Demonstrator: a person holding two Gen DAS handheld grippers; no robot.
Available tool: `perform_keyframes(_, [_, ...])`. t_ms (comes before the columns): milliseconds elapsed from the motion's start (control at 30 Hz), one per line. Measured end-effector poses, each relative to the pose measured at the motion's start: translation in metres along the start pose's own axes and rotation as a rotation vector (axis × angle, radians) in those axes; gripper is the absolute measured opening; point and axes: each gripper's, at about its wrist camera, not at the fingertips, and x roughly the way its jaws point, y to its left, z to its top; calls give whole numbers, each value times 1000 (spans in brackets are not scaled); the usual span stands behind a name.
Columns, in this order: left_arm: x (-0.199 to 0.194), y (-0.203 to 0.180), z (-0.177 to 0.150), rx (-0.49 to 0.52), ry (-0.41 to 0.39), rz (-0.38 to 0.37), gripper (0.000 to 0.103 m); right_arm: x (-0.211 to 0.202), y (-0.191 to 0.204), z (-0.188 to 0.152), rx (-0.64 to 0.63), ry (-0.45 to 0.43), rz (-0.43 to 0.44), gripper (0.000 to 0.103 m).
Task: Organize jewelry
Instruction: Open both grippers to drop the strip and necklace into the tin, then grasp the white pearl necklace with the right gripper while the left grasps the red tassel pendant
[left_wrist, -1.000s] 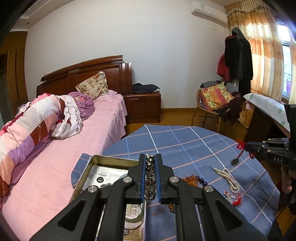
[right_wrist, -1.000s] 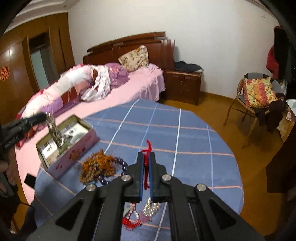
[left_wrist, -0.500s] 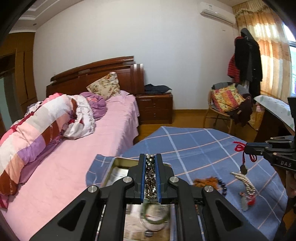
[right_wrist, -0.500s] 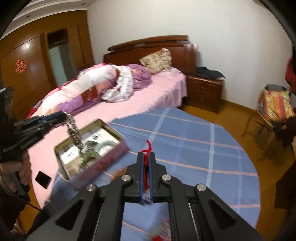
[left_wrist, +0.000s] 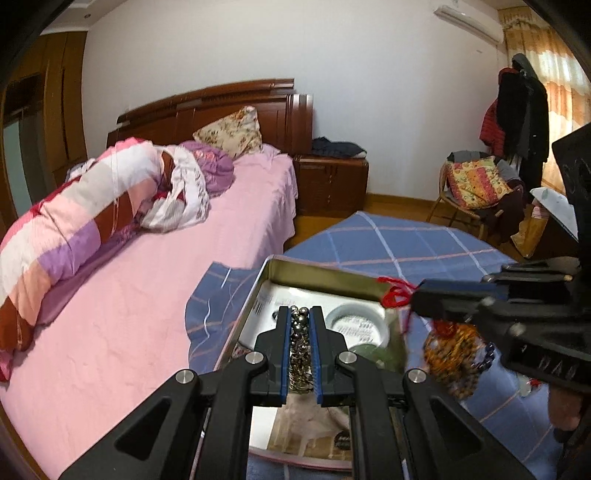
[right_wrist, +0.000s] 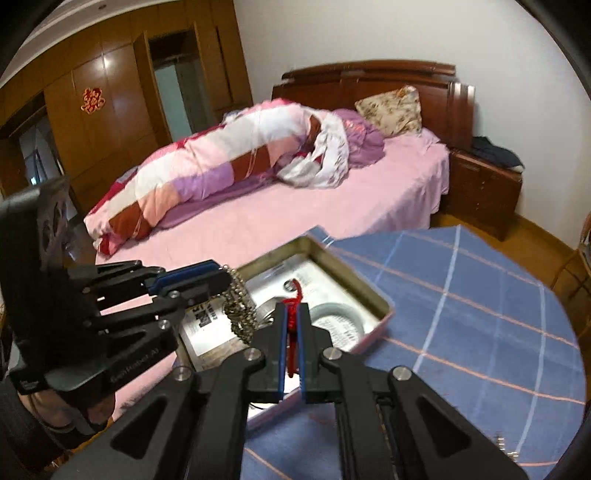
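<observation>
Fingers of the left gripper stand narrow, their blue pads pinching a string of silvery metallic beads that fills the gap between them. From the right wrist view that beaded string hangs in a bunched loop below the left fingertips, dangling over the open tin.

Fingers of the right gripper are likewise narrow, clamped on a red cord whose knotted end sticks up just past the tips. In the left wrist view the cord juts from the right gripper in a red tangle, and below those fingers hangs something reddish, too blurred to name.

Directly under and ahead of both pairs of fingers lies the rectangular metal tin, pink on its outer wall, holding a pale bangle, a small ring and printed paper. A heap of orange-brown beads with a few dark ones rests on the table beside the tin, under the right gripper.

The table carries a blue plaid cloth. Beyond the fingers stretches a bed with a pink sheet and a rolled patchwork quilt.
</observation>
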Motion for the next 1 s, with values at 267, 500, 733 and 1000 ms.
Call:
perform_keyframes(267, [9,3,-10,-3,28,-10,9,22,7,-16,2,59,27,7])
perform_keyframes(500, [8,-3,-10,5,28,-32,10,24,-1,-22,33,76,25,37])
perform_keyframes(733, [-15,-9,-9,-17,-53,17,79,-5,-17,-35,84,45,1,59])
perform_keyframes(1000, [-27,-50,-7,31,-79,-76,81,-67,-70,-90,166,62,-185,60])
